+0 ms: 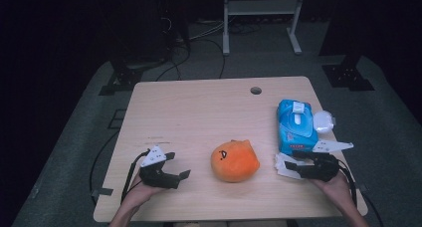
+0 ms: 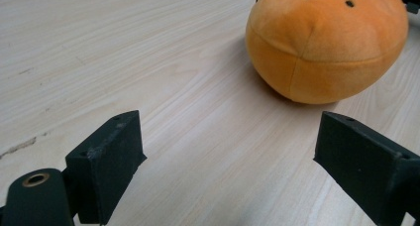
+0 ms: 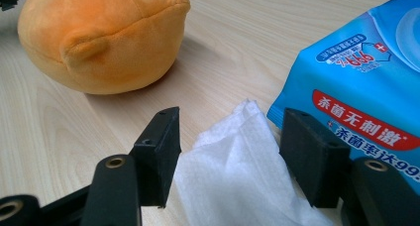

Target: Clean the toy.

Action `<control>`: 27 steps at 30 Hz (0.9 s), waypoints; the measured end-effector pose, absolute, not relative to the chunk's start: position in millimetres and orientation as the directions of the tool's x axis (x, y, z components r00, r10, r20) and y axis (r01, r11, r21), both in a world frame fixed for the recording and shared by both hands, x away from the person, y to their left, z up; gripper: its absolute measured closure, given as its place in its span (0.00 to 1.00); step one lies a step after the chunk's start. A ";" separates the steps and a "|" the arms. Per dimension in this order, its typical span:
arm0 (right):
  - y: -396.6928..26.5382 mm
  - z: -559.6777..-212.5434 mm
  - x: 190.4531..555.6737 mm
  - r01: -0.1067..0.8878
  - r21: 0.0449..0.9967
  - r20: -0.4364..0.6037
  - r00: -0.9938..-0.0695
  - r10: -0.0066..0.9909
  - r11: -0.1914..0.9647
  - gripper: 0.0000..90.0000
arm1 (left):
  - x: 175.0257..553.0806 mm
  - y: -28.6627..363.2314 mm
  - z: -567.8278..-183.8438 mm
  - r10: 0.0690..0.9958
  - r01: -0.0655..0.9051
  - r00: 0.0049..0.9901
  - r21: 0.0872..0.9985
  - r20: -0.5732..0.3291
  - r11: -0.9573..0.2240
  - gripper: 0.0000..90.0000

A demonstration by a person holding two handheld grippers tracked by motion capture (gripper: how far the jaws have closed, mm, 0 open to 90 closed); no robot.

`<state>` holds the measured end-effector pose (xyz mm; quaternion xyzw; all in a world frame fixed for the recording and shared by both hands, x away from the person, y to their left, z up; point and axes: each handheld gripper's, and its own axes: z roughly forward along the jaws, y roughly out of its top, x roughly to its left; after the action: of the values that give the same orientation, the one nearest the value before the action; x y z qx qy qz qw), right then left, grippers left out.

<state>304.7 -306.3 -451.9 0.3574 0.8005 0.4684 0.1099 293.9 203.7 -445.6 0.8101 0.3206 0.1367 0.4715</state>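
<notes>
An orange plush toy (image 1: 235,161) with a stitched face lies at the table's front middle. My left gripper (image 1: 180,165) rests on the table left of the plush, pointing at it. Its jaws are open, with bare wood between them (image 2: 230,137), and the plush (image 2: 327,42) sits just ahead and apart from them. A blue wet-wipe pack (image 1: 295,126) lies at the right. My right gripper (image 1: 293,164) is below the pack, jaws open. A white wipe (image 3: 233,176) lies flat on the table between them, beside the pack (image 3: 366,82).
A small white round lid or case (image 1: 323,121) sits against the pack's right side. The wooden table (image 1: 199,112) has a cable hole (image 1: 256,90) near its far edge. The right hand is close to the table's right front corner. Dark floor, cables and a metal stand lie beyond.
</notes>
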 end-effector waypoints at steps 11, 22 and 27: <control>-305.4 -453.0 303.3 0.466 0.828 0.156 -0.725 0.671 0.311 0.43 | 292.9 206.0 -454.5 0.668 0.408 0.741 0.838 -0.071 -0.364 0.11; -303.2 -453.4 302.1 0.465 0.825 0.151 -0.730 0.667 0.322 0.43 | 293.0 207.5 -460.0 0.679 0.420 0.731 0.830 -0.069 -0.368 0.10; -302.6 -453.8 301.7 0.465 0.824 0.149 -0.730 0.668 0.325 0.43 | 292.9 207.1 -463.3 0.683 0.426 0.728 0.822 -0.064 -0.377 0.10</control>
<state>301.7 -302.6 -453.8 0.3511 0.8065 0.4629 0.1094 292.9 207.1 -463.3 0.8170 0.3393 0.1451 0.4431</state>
